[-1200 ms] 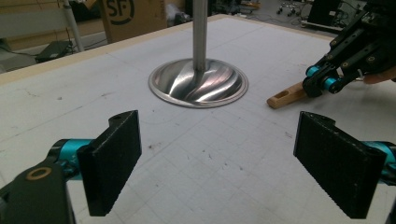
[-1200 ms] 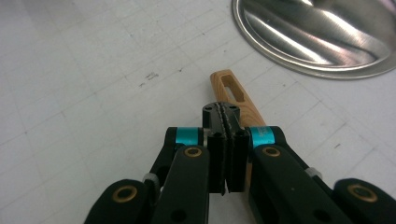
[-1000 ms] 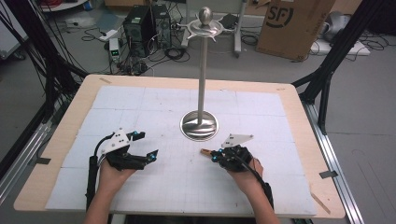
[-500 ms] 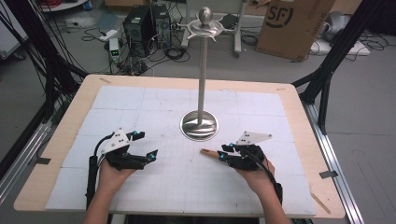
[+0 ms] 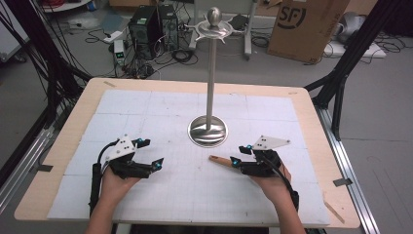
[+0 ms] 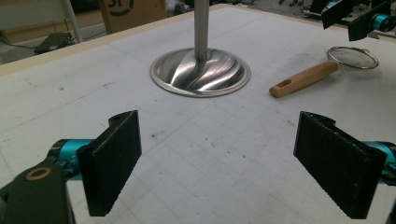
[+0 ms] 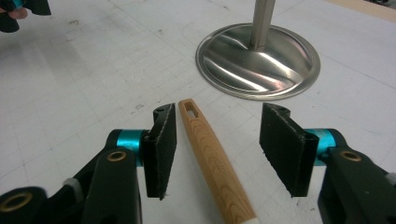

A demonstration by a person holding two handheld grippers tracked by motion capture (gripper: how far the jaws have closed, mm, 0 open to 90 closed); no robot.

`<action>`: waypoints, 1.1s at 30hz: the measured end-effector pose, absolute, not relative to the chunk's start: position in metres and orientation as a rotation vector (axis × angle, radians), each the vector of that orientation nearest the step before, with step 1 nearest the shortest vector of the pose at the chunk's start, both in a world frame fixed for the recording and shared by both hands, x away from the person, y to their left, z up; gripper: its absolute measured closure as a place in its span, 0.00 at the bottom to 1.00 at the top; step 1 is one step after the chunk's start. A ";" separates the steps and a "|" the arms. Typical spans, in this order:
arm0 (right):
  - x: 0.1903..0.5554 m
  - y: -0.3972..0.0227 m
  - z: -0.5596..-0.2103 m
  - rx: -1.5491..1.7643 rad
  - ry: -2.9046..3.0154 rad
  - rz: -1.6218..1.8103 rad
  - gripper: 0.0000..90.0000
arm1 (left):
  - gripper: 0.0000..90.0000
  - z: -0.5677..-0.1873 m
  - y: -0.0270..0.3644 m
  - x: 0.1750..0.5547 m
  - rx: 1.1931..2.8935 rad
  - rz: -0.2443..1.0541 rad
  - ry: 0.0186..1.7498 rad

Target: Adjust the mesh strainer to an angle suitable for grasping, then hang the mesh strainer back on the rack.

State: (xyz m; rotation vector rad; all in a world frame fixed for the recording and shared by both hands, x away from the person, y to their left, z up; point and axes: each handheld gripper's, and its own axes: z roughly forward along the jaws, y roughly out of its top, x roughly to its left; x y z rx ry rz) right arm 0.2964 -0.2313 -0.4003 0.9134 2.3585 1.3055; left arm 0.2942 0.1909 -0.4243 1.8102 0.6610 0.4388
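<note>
I am holding my right gripper (image 7: 215, 149) low over the white gridded mat (image 5: 160, 117), its jaws spread wide with a small strainer's wooden handle (image 7: 212, 158) lying flat between them; the handle is sitting nearer one pad (image 7: 161, 149) than the other, and I cannot tell whether it is touching that pad. The handle's slotted tip is pointing toward the round, shiny base of the metal stand (image 7: 258, 60), which is standing just beyond it on the mat. In the high view the same handle (image 5: 220, 160) is poking out from the right gripper (image 5: 238, 157) toward the middle of the table, and the stand's thin pole (image 5: 210, 78) is rising from its base (image 5: 208, 130) to a ball-topped crown of hooks. I am keeping my left gripper (image 5: 153, 153) apart on the left side of the mat, jaws also wide open and holding nothing. From the left gripper view, looking between its two black pads (image 6: 112, 161), I am seeing the strainer (image 6: 322, 70) whole: a wooden handle ending in a round wire-mesh bowl (image 6: 352, 57), lying on the mat beside the stand base (image 6: 200, 72), with my right gripper (image 6: 359, 18) over the mesh end.
</note>
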 end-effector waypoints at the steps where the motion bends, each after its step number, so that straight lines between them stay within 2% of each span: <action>1: 0.296 -0.231 -0.400 0.910 2.359 1.301 0.47 | 0.17 -0.424 0.191 0.294 1.810 0.437 0.661; 10: 0.297 -0.231 -0.403 0.891 2.370 1.255 0.41 | 0.17 -0.425 0.192 0.295 1.805 0.439 0.665; 33: 0.295 -0.239 -0.407 0.884 2.400 1.191 0.39 | 0.17 -0.424 0.192 0.291 1.794 0.433 0.676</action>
